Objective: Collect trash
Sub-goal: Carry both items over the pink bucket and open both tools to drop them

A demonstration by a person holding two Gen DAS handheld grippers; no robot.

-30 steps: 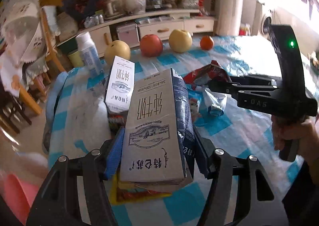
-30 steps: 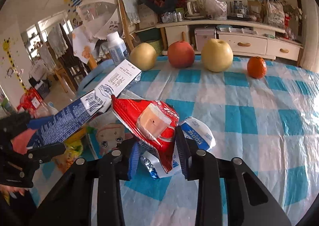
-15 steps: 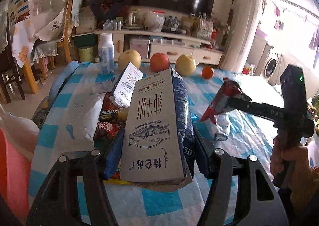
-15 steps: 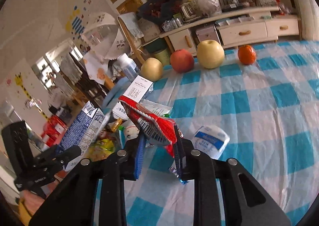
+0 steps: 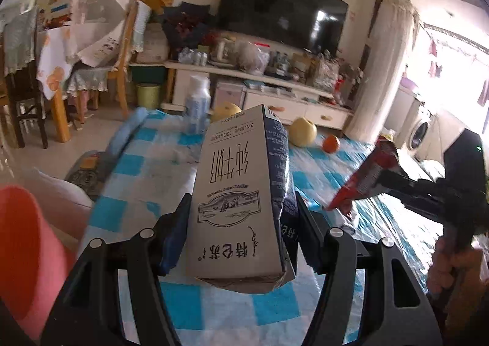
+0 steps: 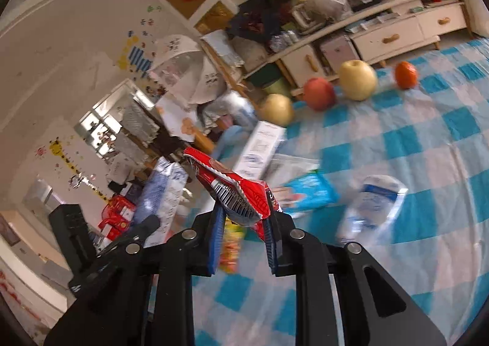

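**Table holdings, both grippers loaded**

1. Left gripper (image 5: 241,233): fingers pinched on the two sides of a milk carton (image 5: 241,193), held clear above the near edge of the table (image 5: 214,309). Carton grey-white with a dark blue side; Chinese characters and a framed landscape emblem on its face, all upside down from this side; small print at the far end reads "3.6" and "120", with "250mL" above it.

2. Right gripper (image 6: 244,230): fingers pressed nearly together on a crumpled red snack wrapper (image 6: 235,193), lifted off the table. A white barcode panel faces up; its digits are too small to read. The jaws have just been closing, wrapper between them. A hand (image 5: 449,266) grips its handle at the right.

3. Table: blue-and-white checked cloth under a clear plastic cover.

4. Mid-table, loose: a white-and-blue plastic pouch (image 6: 376,205), blurred, lettering unreadable; a light blue packet (image 6: 308,193); a second white carton (image 6: 262,147) tilted on a litter pile towards the left edge; something yellow (image 6: 232,248) below the right gripper, blurred.

5. Far edge, in a row: yellow pear (image 6: 276,109), red apple (image 6: 319,92), pale apple (image 6: 357,78), orange (image 6: 406,74). A white bottle (image 5: 198,107) stands at the far left corner.
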